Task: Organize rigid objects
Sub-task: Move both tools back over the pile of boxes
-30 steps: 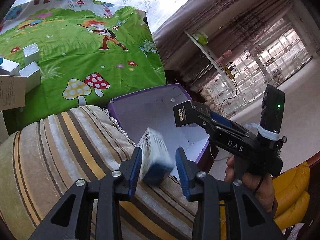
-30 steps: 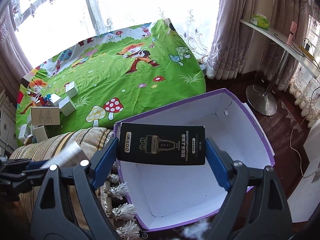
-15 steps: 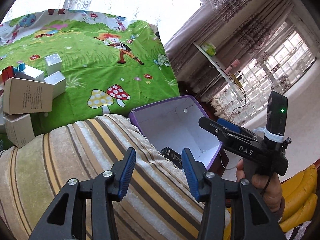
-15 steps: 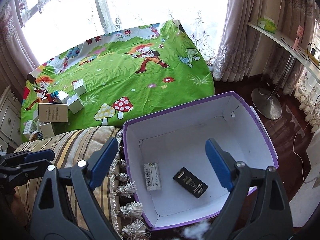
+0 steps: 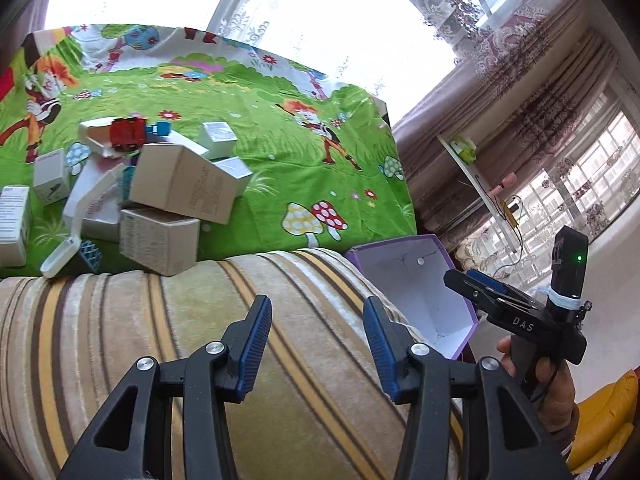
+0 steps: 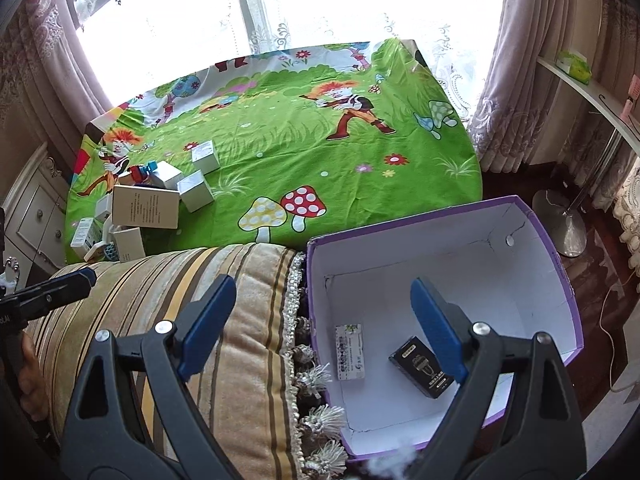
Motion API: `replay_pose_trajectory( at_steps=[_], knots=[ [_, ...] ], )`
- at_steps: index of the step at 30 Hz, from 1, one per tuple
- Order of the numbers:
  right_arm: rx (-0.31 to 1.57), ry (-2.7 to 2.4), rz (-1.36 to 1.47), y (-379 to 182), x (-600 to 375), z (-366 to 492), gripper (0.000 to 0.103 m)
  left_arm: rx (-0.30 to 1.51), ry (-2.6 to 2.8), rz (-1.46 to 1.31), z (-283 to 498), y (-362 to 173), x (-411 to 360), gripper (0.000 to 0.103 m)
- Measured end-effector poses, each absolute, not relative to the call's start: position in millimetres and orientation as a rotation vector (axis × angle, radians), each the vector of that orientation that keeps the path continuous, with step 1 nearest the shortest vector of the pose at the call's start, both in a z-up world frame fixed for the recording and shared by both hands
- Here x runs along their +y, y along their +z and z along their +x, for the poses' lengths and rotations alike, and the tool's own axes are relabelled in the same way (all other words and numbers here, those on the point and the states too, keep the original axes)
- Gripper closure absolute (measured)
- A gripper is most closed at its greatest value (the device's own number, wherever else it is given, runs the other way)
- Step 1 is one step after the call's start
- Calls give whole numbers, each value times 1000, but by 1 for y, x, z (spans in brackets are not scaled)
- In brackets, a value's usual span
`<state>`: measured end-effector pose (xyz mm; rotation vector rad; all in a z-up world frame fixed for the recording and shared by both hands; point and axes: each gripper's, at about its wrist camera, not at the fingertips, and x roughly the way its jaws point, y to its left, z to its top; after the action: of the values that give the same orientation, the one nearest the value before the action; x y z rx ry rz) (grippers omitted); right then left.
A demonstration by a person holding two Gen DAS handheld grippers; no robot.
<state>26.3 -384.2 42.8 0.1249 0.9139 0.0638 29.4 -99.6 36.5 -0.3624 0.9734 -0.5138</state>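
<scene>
Black box (image 6: 422,367) in purple bin (image 6: 560,264), under spread right tongs (image 6: 320,320).

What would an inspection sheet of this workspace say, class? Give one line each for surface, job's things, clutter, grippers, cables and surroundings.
Surface: green cartoon cloth over the table; striped cushion in front of it.
Job's things: purple bin beside the cushion holds a black box and a white box, lying apart; a carton pile waits on the cloth.
Clutter: a red toy and a white scoop among the cartons.
Grippers: left gripper and right gripper both open, empty.
Cables: white cord on the floor.
Surroundings: curtains, wall shelf, lamp base.
</scene>
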Motion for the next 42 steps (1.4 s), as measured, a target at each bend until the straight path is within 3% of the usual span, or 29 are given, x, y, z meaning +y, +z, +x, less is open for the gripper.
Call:
replay_pose_trajectory(
  at_steps=[24, 28, 42],
  knots=[
    [1007, 362, 149, 31, -295, 70, 12, 970, -99, -403, 40, 19, 50, 54],
    [1030, 404, 200, 26, -281, 86, 11, 1008, -27, -350, 52, 13, 57, 42],
    [1118, 510, 267, -1, -236, 142, 6, 1142, 155, -146, 114, -16, 67, 38]
  ],
)
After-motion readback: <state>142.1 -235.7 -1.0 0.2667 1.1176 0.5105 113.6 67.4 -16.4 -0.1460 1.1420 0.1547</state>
